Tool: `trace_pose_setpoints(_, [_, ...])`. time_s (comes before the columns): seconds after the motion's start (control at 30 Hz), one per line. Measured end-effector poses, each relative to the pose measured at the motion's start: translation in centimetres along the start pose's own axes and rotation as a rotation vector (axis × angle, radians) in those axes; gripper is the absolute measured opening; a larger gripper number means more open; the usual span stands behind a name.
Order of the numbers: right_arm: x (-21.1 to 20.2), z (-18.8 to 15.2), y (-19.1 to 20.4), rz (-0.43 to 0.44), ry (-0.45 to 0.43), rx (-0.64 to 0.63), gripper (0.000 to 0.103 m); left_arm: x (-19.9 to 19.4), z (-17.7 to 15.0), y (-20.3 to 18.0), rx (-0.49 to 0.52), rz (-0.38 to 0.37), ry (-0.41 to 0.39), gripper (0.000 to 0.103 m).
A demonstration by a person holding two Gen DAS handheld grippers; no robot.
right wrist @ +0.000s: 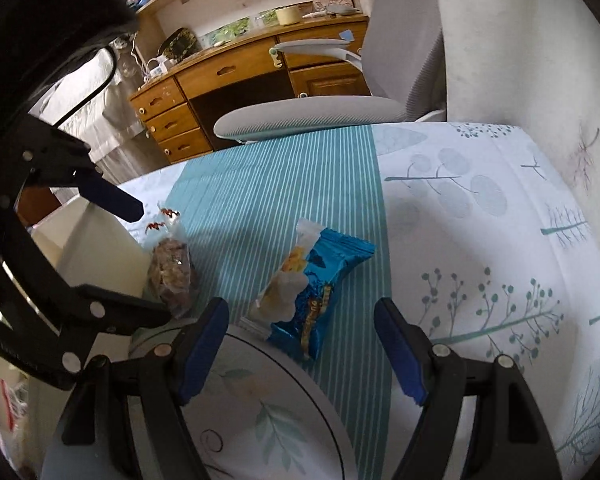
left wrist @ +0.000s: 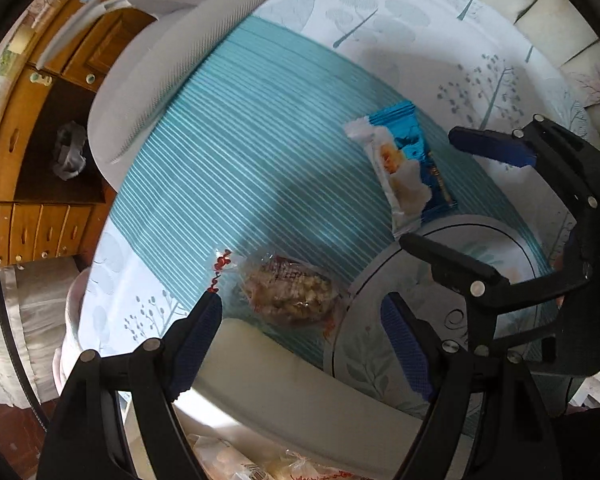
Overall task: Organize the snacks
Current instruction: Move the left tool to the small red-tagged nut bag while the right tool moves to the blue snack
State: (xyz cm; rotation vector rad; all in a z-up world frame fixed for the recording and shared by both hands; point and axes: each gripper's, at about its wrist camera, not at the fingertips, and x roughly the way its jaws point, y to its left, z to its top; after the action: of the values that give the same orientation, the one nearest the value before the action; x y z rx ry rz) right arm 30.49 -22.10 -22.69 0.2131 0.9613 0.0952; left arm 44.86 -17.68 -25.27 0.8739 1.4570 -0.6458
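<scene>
Snacks lie on the teal striped cloth: a blue packet touching the round plate, a clear-wrapped cake nearby. Left claw and right claw both gape wide, empty.

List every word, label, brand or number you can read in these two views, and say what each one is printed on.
No text can be read for certain.
Blue snack packet: gold lettering along its lower part, too blurred to read.
Clear-wrapped brown snack: a reddish printed patch and red marks on the wrapper ends, illegible.
Packets at the bottom edge of the left wrist view: faint print, too small to read.
Round plate: leaf pattern only, no text.
</scene>
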Motion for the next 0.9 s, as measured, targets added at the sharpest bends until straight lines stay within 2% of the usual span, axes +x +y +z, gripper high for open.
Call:
trace_pose_setpoints(0.37, [1.2, -0.4, 1.4, -0.040, -0.013, -0.124, 0.072, 2.6, 2.0, 0.6, -0.020, 0.002, 0.083, 0.081])
trace_pose_setpoints(0.47, [1.4, -0.5, 2.1, -0.075, -0.020, -0.166, 0.063, 3.4, 2.3, 0.8, -0.040, 0.000, 0.097, 0.081])
trace_pose_setpoints(0.53, [1.3, -0.6, 2.2, -0.082, -0.024, -0.178, 0.059, 3.7, 2.6, 1.0, -0.053, -0.006, 0.108, 0.078])
trace_pose_setpoints(0.67, [1.3, -0.8, 2.2, -0.091, -0.028, -0.185, 0.057, 4.1, 2.8, 1.3, -0.058, 0.040, 0.115, 0.070])
trace_pose_setpoints(0.83, [1.2, -0.7, 2.2, -0.085, -0.016, -0.178, 0.055, 4.0, 3.0, 1.9, -0.081, 0.049, 0.100, 0.059])
trace_pose_setpoints(0.9, [1.0, -0.8, 2.2, -0.085, -0.007, -0.174, 0.054, 3.9, 3.1, 2.0, -0.092, 0.053, 0.094, 0.058])
